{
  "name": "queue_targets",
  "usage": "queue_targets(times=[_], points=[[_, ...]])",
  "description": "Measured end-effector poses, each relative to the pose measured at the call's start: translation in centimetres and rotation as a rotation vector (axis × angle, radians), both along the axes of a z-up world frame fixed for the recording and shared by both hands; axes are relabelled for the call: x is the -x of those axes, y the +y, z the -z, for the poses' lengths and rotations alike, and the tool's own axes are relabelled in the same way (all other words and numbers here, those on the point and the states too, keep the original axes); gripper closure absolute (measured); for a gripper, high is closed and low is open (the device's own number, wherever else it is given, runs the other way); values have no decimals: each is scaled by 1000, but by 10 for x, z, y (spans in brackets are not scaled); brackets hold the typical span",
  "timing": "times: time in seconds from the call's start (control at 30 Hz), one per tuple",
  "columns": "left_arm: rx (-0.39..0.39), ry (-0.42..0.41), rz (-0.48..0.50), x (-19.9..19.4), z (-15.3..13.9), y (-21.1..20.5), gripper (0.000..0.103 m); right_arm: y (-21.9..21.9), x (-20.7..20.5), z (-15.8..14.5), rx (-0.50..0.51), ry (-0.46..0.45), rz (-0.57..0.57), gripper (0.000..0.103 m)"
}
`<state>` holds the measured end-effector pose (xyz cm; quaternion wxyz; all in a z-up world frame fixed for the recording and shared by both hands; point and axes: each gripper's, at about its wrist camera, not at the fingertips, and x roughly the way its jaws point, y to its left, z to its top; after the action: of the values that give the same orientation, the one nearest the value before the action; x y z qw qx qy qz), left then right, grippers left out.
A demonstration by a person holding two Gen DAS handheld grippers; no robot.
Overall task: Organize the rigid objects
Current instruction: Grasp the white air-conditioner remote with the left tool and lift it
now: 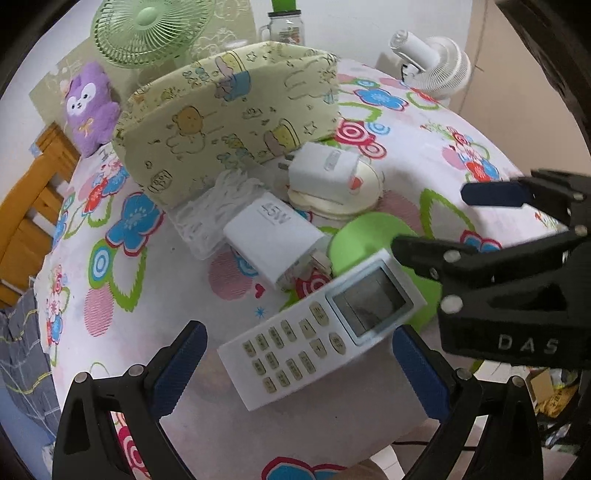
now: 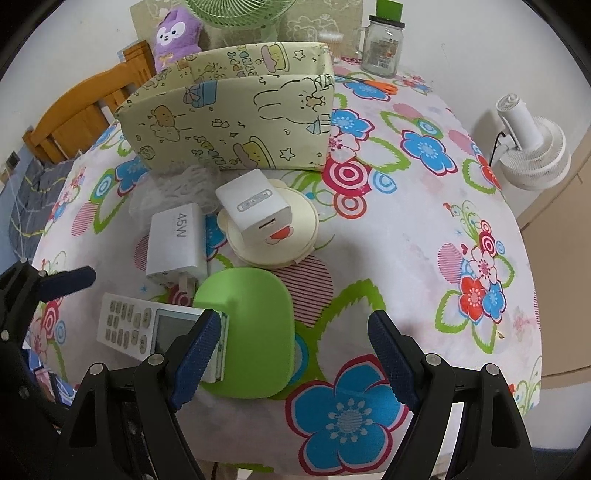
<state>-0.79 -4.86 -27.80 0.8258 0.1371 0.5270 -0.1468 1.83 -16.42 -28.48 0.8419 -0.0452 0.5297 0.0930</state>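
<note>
Two white plug-in chargers on the table here: one marked 45W (image 2: 176, 240) lying flat, the other white charger block (image 2: 255, 206) sitting on top of a round cream case (image 2: 295, 236). One white remote control with a grey screen (image 1: 321, 332) lies near the table's front edge, its screen end resting on a flat green rounded-square pad (image 2: 251, 332). One clear plastic box of white cotton swabs (image 1: 207, 218) sits just beside the 45W charger. Behind them all stands one pale yellow fabric organiser box printed with cartoon animals (image 2: 229, 122). The left gripper (image 1: 299, 369) hangs with its jaws wide, the remote between them, pads apart from it. The right gripper (image 2: 291, 358) is wide too, straddling the green pad, its left pad just beside the remote's screen end; contact I cannot tell. Around the edges: a green fan (image 1: 147, 29), a purple plush toy (image 1: 90, 107), a glass jar (image 2: 382, 48), orange scissors (image 2: 373, 84), a white fan (image 2: 532, 147). Flowered tablecloth (image 2: 424, 240), wooden chair (image 2: 85, 110), pale wall.
</note>
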Motion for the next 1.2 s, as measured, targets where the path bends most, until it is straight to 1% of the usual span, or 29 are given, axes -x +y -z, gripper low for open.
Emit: queue_targets(times=[0.13, 0.3, 0.33, 0.5, 0.57, 0.6, 0.67, 0.7, 0.77, 0.8, 0.87, 0.93, 1.07, 1.13, 1.2], points=[[0, 39, -20, -2, 11, 3, 4, 1, -1, 1, 1, 1, 2, 19], [-3, 22, -20, -4, 12, 1, 5, 1, -5, 2, 2, 4, 16, 19], [0, 19, -23, -6, 12, 0, 7, 0, -6, 3, 4, 6, 18, 19], [47, 49, -22, -14, 15, -4, 10, -1, -11, 6, 16, 13, 16, 19], [75, 56, -15, -14, 14, -5, 18, -2, -14, 7, 15, 15, 17, 19], [84, 61, -15, -13, 14, -6, 21, -2, -16, 7, 14, 16, 18, 19], [102, 72, -3, -13, 13, -8, 30, -2, -18, 8, 11, 19, 19, 19], [100, 71, 3, -12, 12, -9, 31, -2, -19, 9, 9, 20, 18, 19], [95, 72, 19, -11, 11, -12, 38, -1, -21, 9, 4, 23, 19, 19], [92, 74, 22, -10, 10, -13, 39, -1, -21, 9, 1, 23, 19, 19], [77, 76, 24, -8, 8, -16, 47, 1, -21, 8, -4, 23, 19, 19], [62, 72, 30, -5, 6, -20, 52, 3, -21, 7, -8, 24, 19, 19], [82, 68, 12, -3, 1, -15, 53, 9, -21, 4, -20, 22, 14, 19], [78, 50, -10, -3, -4, -9, 54, 12, -22, 3, -24, 22, 10, 19], [89, 47, -37, -6, -7, -1, 54, 14, -22, 1, -35, 15, 10, 19]])
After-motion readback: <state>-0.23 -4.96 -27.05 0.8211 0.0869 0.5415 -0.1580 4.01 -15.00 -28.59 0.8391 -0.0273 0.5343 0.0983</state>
